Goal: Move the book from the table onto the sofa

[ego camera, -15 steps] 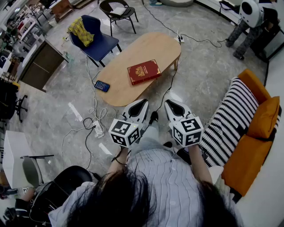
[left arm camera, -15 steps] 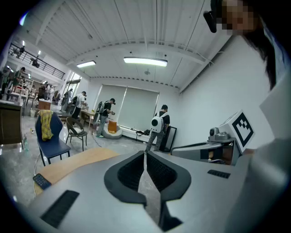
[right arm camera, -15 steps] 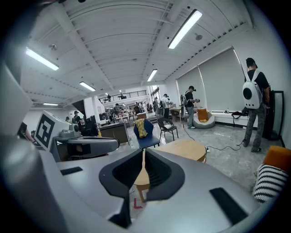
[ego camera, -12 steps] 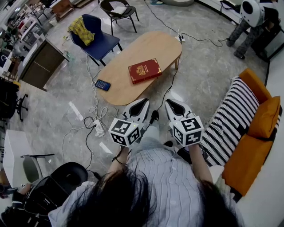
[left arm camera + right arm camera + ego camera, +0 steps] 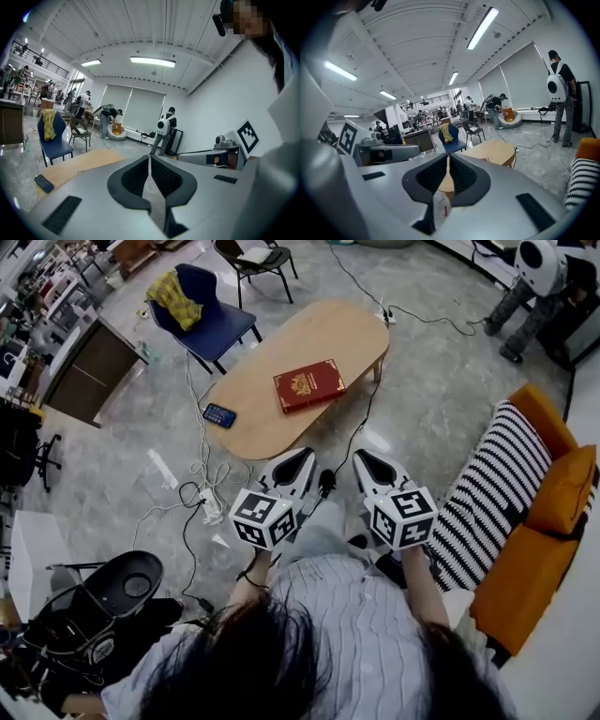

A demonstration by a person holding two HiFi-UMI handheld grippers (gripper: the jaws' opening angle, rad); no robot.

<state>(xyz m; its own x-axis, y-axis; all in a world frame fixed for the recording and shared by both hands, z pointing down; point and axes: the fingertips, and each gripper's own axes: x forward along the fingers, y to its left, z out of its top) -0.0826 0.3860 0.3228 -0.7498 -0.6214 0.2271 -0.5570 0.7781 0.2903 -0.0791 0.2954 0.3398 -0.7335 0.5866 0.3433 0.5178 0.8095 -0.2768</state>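
Book (image 5: 309, 385) on table (image 5: 272, 427), sofa (image 5: 525, 521) right.

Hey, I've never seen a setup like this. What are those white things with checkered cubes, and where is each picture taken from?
A person holds a two-jaw tool in each hand; the patterned cubes belong to the tools. The top-down picture comes from a camera on the person's head and shows the left tool and right tool held out in front. The other two pictures come from cameras riding on each tool, looking along its jaws. Both tools are shut and hold nothing. On the table lie a red book and a phone. An orange sofa stands at the right.
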